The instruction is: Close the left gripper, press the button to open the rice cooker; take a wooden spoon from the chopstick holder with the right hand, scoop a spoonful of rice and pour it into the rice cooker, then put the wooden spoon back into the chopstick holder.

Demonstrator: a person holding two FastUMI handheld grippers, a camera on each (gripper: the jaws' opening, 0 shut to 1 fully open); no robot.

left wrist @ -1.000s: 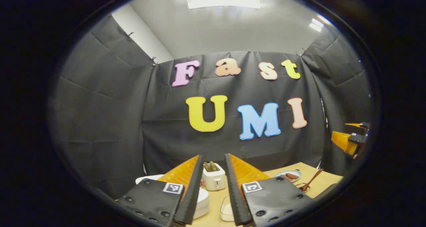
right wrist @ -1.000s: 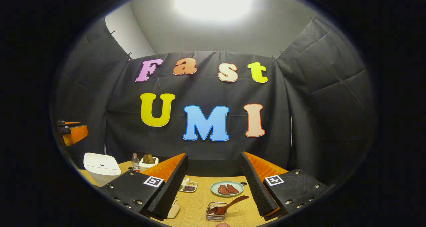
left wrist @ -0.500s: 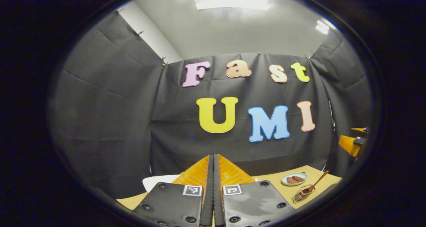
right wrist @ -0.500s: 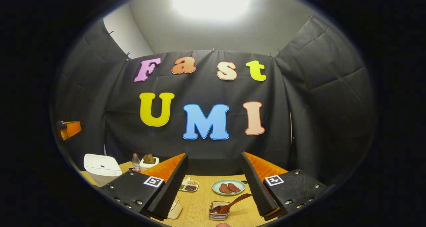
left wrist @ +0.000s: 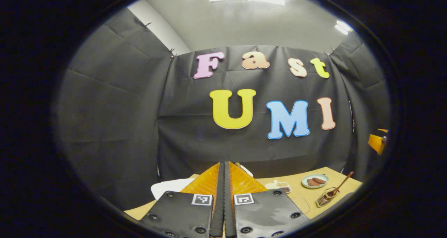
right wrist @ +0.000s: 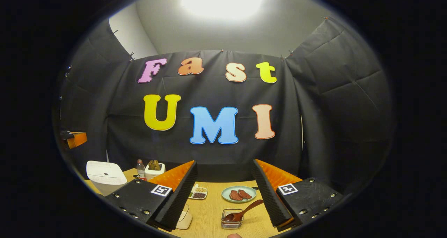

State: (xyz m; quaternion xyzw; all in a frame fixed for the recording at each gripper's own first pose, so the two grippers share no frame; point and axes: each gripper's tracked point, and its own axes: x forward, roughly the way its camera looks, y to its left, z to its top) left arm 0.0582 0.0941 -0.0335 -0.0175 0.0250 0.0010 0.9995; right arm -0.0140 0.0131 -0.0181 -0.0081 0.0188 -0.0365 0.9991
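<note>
The white rice cooker stands with its lid down at the table's left; in the left gripper view a corner of the rice cooker peeks out behind my fingers. My left gripper is shut with nothing between its fingers and is held above the table. A wooden spoon leans in a small wire chopstick holder, seen again with its spoon at the right of the left gripper view. My right gripper is open and empty, above and behind the holder. A pale container lies half hidden behind its left finger.
On the wooden table are a plate with meat slices, a divided dish of grains, a toaster and a bottle. The left gripper shows at the far left, the right gripper at the far right.
My left gripper has gone from open to shut and swung slightly left, then tilted down a little. The right gripper has barely moved and stays open.
</note>
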